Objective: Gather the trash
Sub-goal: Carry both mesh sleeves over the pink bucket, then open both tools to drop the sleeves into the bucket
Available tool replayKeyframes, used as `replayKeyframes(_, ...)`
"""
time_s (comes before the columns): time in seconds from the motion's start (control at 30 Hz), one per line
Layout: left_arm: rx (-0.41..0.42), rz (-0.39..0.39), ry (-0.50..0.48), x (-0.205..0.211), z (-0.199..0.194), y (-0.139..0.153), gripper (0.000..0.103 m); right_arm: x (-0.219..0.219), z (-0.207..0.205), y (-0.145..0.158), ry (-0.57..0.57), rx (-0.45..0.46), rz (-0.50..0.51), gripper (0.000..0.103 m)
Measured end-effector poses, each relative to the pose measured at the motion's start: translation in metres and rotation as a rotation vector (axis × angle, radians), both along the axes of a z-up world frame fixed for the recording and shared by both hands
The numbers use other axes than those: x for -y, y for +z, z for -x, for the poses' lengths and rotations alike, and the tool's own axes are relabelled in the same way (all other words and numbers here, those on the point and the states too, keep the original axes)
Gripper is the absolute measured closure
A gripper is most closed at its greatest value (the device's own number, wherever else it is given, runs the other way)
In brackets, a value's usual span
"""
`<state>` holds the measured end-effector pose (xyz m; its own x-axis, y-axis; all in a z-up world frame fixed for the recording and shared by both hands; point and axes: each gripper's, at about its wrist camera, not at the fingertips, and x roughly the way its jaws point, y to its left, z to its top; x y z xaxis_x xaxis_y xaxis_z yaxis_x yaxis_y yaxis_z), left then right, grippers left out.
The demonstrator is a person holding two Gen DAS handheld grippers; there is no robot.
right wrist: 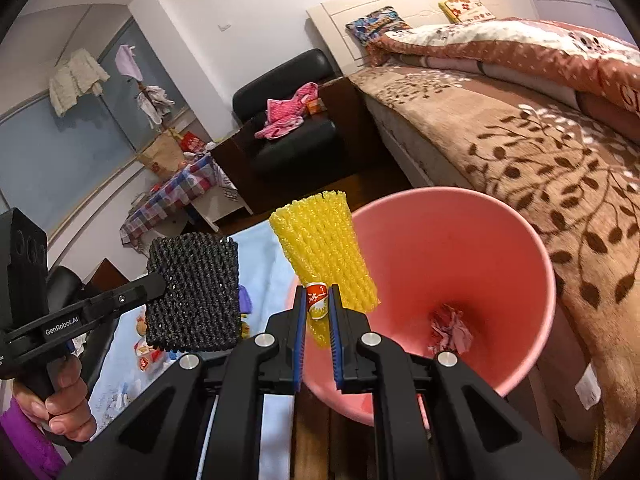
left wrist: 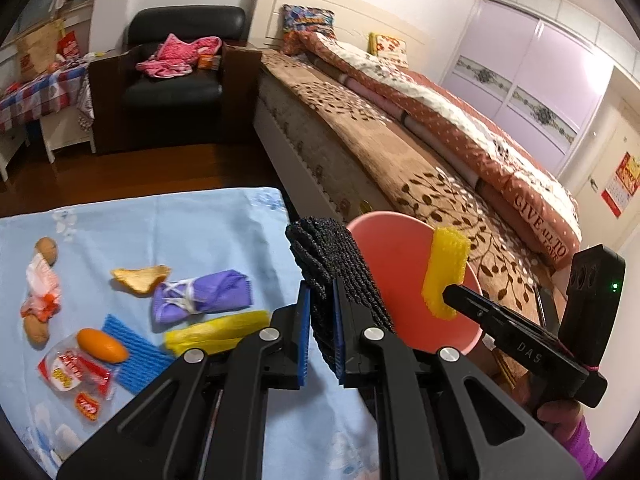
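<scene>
left gripper (left wrist: 320,312) clenched on black foam net (left wrist: 336,264), pinched between blue pads, beside pink bin (right wrist: 532,248). right gripper (right wrist: 318,312) grasping yellow foam net (right wrist: 324,244) plus small red wrapper (right wrist: 316,300), poised over bin rim. more scraps on blue cloth (left wrist: 180,224).

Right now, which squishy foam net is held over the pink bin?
The yellow foam net in the right gripper, over the pink bin. The black foam net hangs beside it, over the table.
</scene>
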<state>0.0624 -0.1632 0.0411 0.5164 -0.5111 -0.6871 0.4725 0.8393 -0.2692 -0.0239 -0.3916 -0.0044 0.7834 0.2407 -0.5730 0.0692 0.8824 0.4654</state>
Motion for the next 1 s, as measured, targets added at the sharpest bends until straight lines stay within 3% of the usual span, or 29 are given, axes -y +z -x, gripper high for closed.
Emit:
replayKeyframes(0.43,0.007,-0.060,-0.089,0.063,-0.001,-0.016,0.093,0.020,0.007,-0.023,-0.036,-0.042,-0.037,0.093)
replayKeyframes(0.77,-0.013,-0.090,-0.083,0.076,-0.009,-0.028,0.093,0.024,0.003,-0.033,-0.051,-0.071,-0.051,0.092)
replayKeyframes(1.0,-0.042,-0.079,-0.091,0.075,-0.012,-0.032,0.075,0.023,-0.001,-0.036,-0.057,-0.090,-0.057,0.087)
